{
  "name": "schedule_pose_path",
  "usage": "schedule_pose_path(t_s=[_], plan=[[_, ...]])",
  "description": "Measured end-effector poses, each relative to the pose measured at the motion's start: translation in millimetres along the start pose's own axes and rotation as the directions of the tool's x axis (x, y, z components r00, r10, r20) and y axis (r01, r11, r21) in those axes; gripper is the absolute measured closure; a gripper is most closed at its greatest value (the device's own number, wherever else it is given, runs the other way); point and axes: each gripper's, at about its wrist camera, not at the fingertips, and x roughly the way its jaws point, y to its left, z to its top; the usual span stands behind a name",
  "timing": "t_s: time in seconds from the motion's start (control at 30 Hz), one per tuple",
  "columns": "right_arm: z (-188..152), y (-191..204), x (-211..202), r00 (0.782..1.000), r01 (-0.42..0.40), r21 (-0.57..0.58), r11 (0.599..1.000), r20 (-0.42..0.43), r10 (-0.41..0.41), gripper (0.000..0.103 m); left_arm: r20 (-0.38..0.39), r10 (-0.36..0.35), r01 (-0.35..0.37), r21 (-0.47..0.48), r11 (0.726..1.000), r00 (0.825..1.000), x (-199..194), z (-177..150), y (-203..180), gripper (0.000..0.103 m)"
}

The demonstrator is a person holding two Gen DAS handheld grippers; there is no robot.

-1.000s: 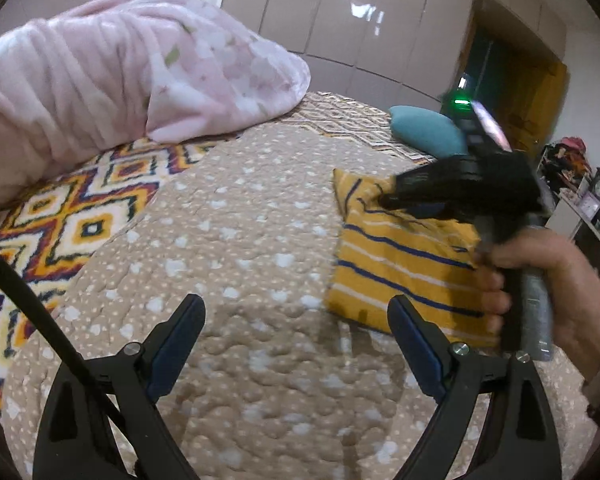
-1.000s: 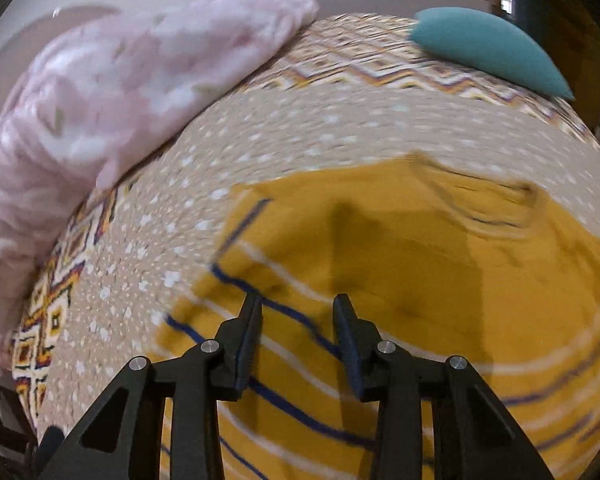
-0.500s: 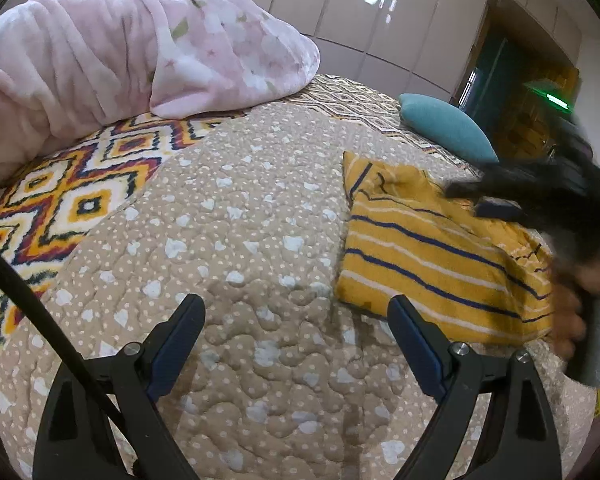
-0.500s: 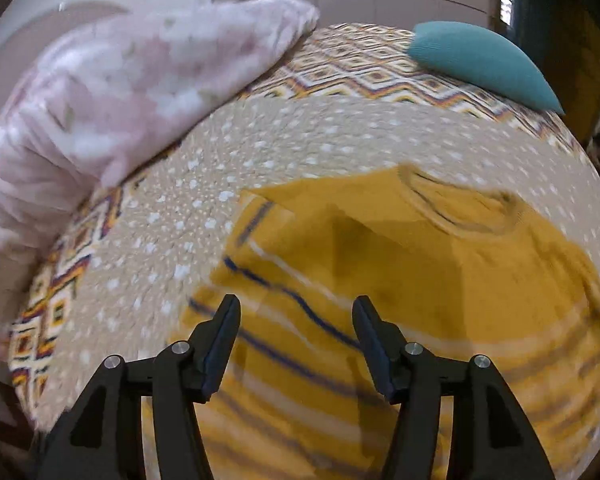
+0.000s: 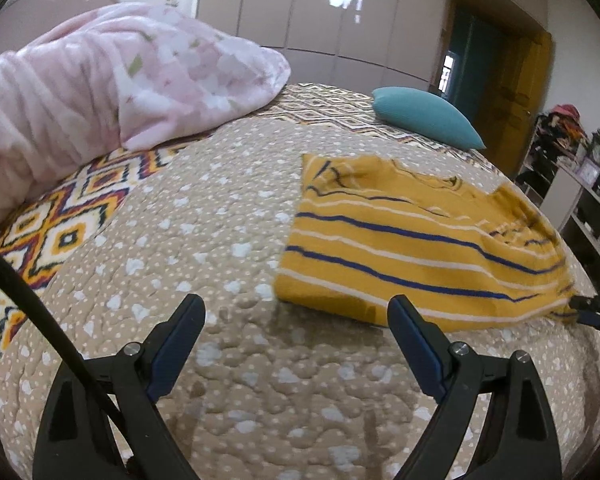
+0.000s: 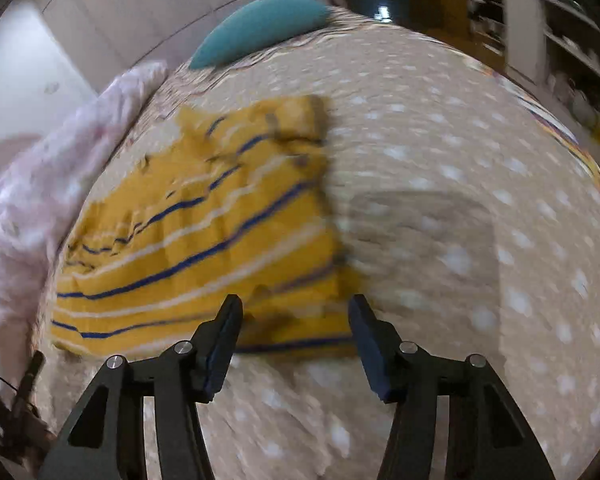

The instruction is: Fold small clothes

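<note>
Your garment is a small mustard-yellow shirt (image 5: 416, 240) with thin navy and white stripes running across it, lying folded on the bed to the right of centre in the left wrist view. Its near and left edges look straight and flat, while the far part and the right end are rumpled, the neckline puckered. From the right wrist the shirt (image 6: 196, 236) appears blurred, its near right corner closest to you

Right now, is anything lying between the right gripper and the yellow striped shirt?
Nothing visible does. The right gripper is open, right at the near edge of the yellow striped shirt, with only bare dotted quilt around it.
</note>
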Motion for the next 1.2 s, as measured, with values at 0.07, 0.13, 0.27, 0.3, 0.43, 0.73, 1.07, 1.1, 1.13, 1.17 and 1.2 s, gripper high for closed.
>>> schedule_pose_path(t_s=[0.07,0.13,0.27,0.3,0.43,0.73,1.07,1.1,1.13,1.17,1.2], plan=[[-6,-11,-10,1.000,-0.018,0.026,0.999,0.016,0.017,0.037,0.001,-0.002,0.002,0.026,1.000,1.000,0,0,-8,0.011],[-12,-15,-21,0.999,-0.023,0.046,0.999,0.034,0.022,0.037,0.001,-0.002,0.002,0.044,0.999,1.000,1,-1,-13,0.011],[-31,-3,-29,0.997,0.014,-0.015,1.000,0.074,-0.013,0.037,-0.022,-0.001,0.002,0.069,0.998,1.000,5,-5,-20,0.011],[-38,4,-26,0.997,0.039,-0.044,0.998,0.073,-0.035,0.037,-0.030,0.001,0.001,0.072,0.997,1.000,6,-7,-21,0.011],[-55,20,-7,0.985,0.151,-0.136,0.979,0.105,-0.137,0.032,-0.073,0.018,-0.013,0.071,0.997,0.997,16,-11,-21,0.011],[-74,32,1,0.961,0.226,-0.182,0.957,0.205,-0.188,0.014,-0.204,0.045,-0.040,0.028,0.999,0.978,43,-17,-13,0.011],[-82,36,0,0.948,0.242,-0.181,0.953,0.255,-0.192,0.012,-0.217,0.087,-0.070,0.084,0.994,0.972,47,-19,-19,0.008],[-82,36,-1,0.946,0.246,-0.181,0.952,0.260,-0.195,0.012,-0.217,0.091,-0.073,0.089,0.993,0.972,47,-20,-20,0.008],[-82,37,0,0.945,0.248,-0.181,0.952,0.262,-0.197,0.012,-0.217,0.093,-0.075,0.091,0.993,0.972,47,-20,-22,0.007],[-83,37,-1,0.943,0.252,-0.181,0.951,0.266,-0.199,0.012,-0.217,0.094,-0.076,0.092,0.993,0.972,47,-20,-22,0.007],[-83,37,-1,0.942,0.254,-0.182,0.950,0.268,-0.200,0.012,-0.217,0.095,-0.076,0.093,0.993,0.972,47,-20,-22,0.007]])
